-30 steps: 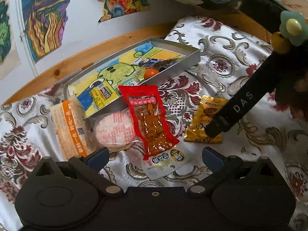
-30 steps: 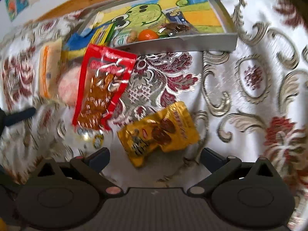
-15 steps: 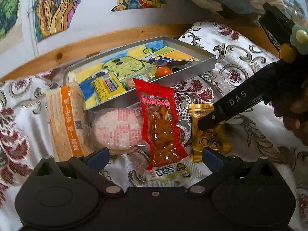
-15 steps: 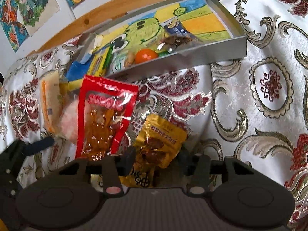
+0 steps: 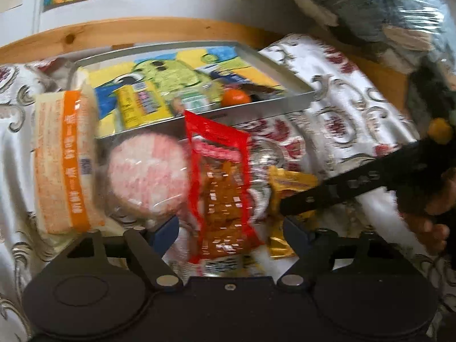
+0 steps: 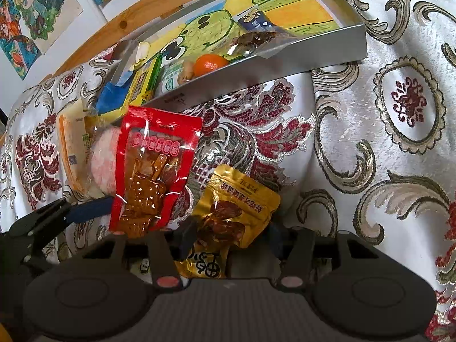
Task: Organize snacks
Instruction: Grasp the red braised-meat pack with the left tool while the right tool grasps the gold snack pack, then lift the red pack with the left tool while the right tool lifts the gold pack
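Two grippers: your right gripper (image 6: 228,235) pinches the gold snack pouch (image 6: 236,213) on the brocade cloth (image 6: 370,142), below the metal tray (image 6: 327,48); your left gripper (image 5: 230,229) gapes around the red pouch (image 5: 219,191), gripping nothing.

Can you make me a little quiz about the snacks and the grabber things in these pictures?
1. True or false: the orange fruit lies inside the silver tray.
2. What is the right gripper squeezing: A) the red packet, B) the gold packet, C) the round pink cake?
3. Fill in: the left gripper is ____, with the red packet's bottom end between its fingers.

Key: 1 true. 2 B. 3 open.
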Demonstrator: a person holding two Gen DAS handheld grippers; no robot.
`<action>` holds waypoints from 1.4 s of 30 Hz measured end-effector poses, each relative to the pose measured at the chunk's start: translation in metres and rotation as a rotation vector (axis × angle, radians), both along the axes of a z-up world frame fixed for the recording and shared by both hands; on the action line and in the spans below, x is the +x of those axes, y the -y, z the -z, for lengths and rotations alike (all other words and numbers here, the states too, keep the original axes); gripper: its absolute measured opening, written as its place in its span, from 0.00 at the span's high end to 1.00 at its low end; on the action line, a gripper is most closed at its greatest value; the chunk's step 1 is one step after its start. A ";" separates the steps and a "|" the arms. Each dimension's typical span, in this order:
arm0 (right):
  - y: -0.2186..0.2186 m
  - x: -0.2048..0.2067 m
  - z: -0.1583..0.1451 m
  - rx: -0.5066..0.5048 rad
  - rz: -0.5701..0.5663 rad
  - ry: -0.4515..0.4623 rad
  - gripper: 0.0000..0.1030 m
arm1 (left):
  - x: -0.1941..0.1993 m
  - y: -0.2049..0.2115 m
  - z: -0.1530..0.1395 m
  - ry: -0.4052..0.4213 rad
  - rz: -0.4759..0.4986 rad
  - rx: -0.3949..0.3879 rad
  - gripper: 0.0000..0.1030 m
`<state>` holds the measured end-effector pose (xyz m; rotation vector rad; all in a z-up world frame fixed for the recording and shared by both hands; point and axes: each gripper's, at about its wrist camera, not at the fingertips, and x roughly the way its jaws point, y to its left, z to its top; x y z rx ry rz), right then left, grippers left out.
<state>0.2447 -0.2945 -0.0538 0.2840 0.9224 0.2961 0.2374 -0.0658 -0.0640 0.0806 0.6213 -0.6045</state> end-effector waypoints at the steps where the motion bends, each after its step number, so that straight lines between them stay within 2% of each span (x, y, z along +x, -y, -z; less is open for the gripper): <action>1: 0.001 -0.002 -0.001 0.000 0.003 0.001 0.50 | 0.003 -0.003 0.001 -0.014 -0.007 -0.013 0.26; 3: 0.002 -0.004 -0.003 0.016 0.000 0.005 0.58 | 0.008 -0.008 0.001 -0.044 -0.020 -0.052 0.30; 7: 0.002 -0.005 -0.009 0.031 -0.003 0.023 0.66 | 0.012 -0.013 0.000 -0.082 -0.023 -0.105 0.36; 11: 0.004 -0.006 -0.015 0.061 -0.013 0.033 0.71 | 0.014 -0.016 0.002 -0.139 -0.007 -0.161 0.51; 19: -0.002 -0.014 -0.025 0.075 -0.049 0.077 0.75 | 0.017 -0.026 -0.004 -0.215 -0.030 -0.292 0.54; 22: -0.003 -0.015 -0.026 0.094 -0.063 0.071 0.75 | 0.018 -0.026 -0.004 -0.235 -0.026 -0.323 0.55; 27: 0.000 -0.015 -0.021 0.191 -0.084 0.015 0.75 | 0.021 -0.033 0.000 -0.274 -0.035 -0.397 0.55; 32: -0.001 -0.015 -0.021 0.198 -0.098 0.009 0.75 | 0.021 -0.035 0.002 -0.317 -0.001 -0.470 0.55; 36: -0.007 -0.015 -0.019 0.140 -0.111 -0.003 0.74 | 0.020 -0.030 0.005 -0.344 0.028 -0.476 0.55; 40: -0.009 -0.017 -0.019 0.121 -0.112 -0.029 0.73 | 0.022 -0.024 0.014 -0.363 0.013 -0.421 0.55; 42: -0.010 -0.020 -0.021 0.095 -0.124 -0.052 0.70 | 0.021 -0.020 0.017 -0.355 0.007 -0.386 0.52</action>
